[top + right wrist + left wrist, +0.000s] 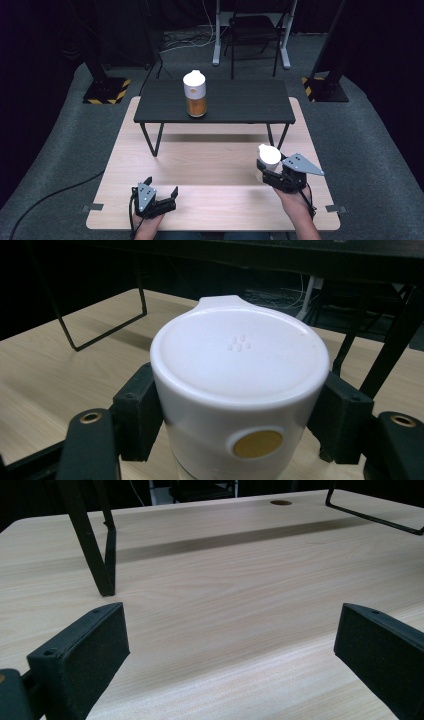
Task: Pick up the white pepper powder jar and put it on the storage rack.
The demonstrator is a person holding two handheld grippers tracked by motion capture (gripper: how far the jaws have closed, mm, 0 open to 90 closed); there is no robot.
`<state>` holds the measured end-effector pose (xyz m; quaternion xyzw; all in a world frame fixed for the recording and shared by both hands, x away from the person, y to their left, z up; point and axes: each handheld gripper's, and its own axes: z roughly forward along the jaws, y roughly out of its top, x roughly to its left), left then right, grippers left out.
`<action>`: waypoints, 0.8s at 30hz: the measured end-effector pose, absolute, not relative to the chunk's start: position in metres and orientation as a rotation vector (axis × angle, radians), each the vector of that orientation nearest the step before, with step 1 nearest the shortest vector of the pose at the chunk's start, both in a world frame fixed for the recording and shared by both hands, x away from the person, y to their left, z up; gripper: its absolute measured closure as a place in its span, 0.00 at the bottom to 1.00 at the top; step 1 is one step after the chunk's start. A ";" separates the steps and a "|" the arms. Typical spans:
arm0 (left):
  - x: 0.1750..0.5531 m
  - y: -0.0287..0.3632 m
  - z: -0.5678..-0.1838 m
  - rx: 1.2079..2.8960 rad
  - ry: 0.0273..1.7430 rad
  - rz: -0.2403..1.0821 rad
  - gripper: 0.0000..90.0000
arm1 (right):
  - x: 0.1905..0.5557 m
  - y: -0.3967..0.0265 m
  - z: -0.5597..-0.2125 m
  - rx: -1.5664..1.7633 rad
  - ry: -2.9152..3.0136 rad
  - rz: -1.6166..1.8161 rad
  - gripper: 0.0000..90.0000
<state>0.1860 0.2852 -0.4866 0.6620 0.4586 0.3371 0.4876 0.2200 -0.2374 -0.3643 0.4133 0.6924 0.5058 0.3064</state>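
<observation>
A: While the right gripper [270, 172] clamps the upright canister [268, 159] near the table's [210, 165] right edge, where's the shelf [260, 107]?
B: Straight ahead & higher. Left gripper [162, 192] is open, idle at the front edge.

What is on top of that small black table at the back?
One white-capped container with an amber body stands on the small black table. Whatever lies directly under the container is covered.
</observation>
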 end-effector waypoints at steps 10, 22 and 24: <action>0.187 0.286 -0.486 1.611 1.120 0.811 0.00 | 0.218 -0.231 -0.335 1.062 1.834 1.325 0.33; 0.184 0.282 -0.488 1.592 1.136 0.839 0.01 | 0.222 -0.221 -0.302 1.029 1.836 1.340 0.33; 0.184 0.281 -0.487 1.593 1.139 0.841 0.01 | 0.223 -0.221 -0.300 1.032 1.832 1.356 0.33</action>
